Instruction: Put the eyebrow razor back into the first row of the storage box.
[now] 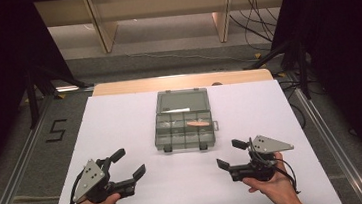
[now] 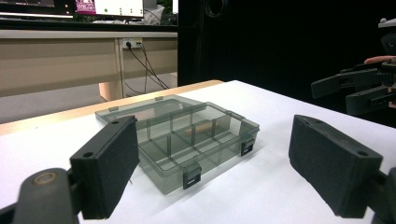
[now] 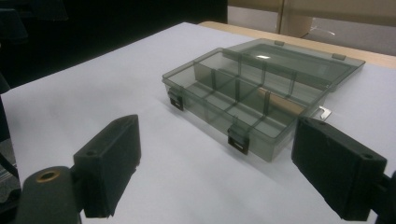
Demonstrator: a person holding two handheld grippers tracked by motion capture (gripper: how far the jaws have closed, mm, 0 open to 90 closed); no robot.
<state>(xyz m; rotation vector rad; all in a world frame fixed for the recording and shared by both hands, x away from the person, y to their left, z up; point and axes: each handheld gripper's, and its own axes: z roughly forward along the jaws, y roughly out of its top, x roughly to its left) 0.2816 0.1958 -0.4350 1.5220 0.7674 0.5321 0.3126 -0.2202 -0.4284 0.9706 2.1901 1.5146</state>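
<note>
White sheeting (image 1: 122, 138) covers the table, whose wooden far edge (image 1: 182, 82) is plain from the high view. At the sheet's middle lies a smoky clear compartment box (image 1: 185, 131), lid (image 1: 182, 101) folded flat behind it. From above, an orange-tan piece (image 1: 197, 124) sits in a right-hand middle cell; the gripper views show it lying low behind the dividers, plus two dark latches (image 3: 238, 142) on the front wall. The left gripper (image 1: 128, 163) and right gripper (image 1: 230, 153) rest near the front edge, well apart from the box, jaws spread wide and empty.
</note>
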